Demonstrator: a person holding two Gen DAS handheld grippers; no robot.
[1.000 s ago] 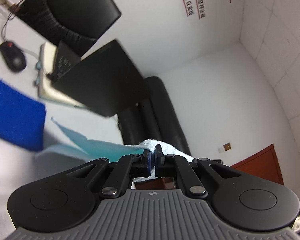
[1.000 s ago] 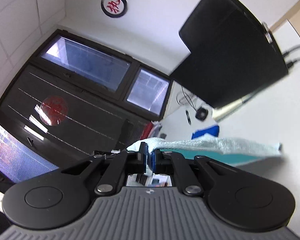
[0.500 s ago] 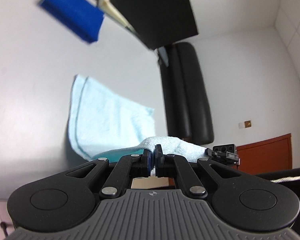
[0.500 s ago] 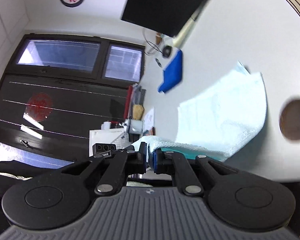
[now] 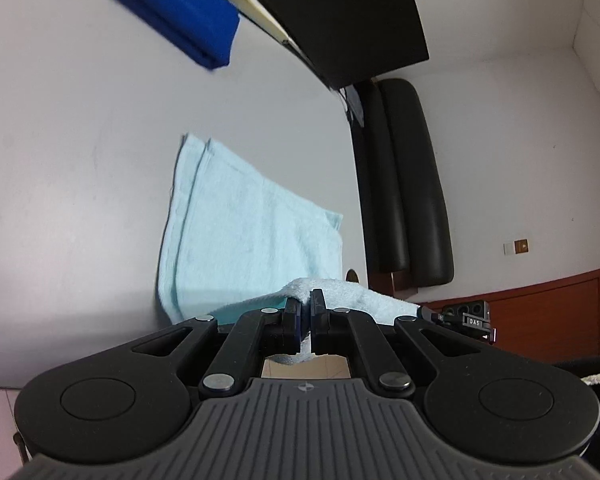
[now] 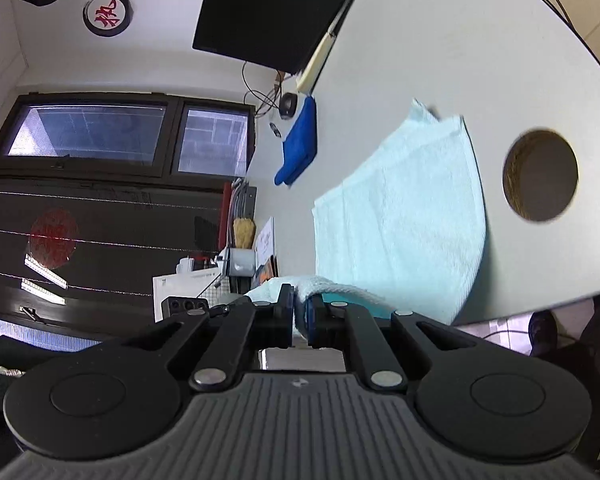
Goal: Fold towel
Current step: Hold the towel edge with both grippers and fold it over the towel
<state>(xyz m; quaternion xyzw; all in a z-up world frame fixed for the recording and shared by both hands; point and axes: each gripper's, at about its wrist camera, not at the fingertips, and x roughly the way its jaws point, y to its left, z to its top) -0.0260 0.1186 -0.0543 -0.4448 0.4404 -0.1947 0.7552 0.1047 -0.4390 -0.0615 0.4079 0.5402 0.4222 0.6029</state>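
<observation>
The light blue towel (image 5: pixel 252 232) lies spread on the white table (image 5: pixel 80 160), its near edge lifted off the table's front rim. My left gripper (image 5: pixel 305 312) is shut on one near corner, with terry cloth bunched over its fingertips. In the right wrist view the same towel (image 6: pixel 404 216) runs away across the table, and my right gripper (image 6: pixel 299 312) is shut on the other near corner. Two layers show at the towel's far edge. The cloth between the two grippers sags just past the table rim.
A folded dark blue cloth (image 5: pixel 180 12) lies further back, beside a black monitor (image 5: pixel 348 16) on a cream stand. A round cable hole (image 6: pixel 540 176) sits in the table right of the towel. A black sofa (image 5: pixel 404 184) stands against the wall, and a mouse (image 6: pixel 288 104) lies far back.
Both grippers swung down and back toward the table's near edge with the towel corners. The towel went from hanging in the air to lying flat on the table, doubled over.
</observation>
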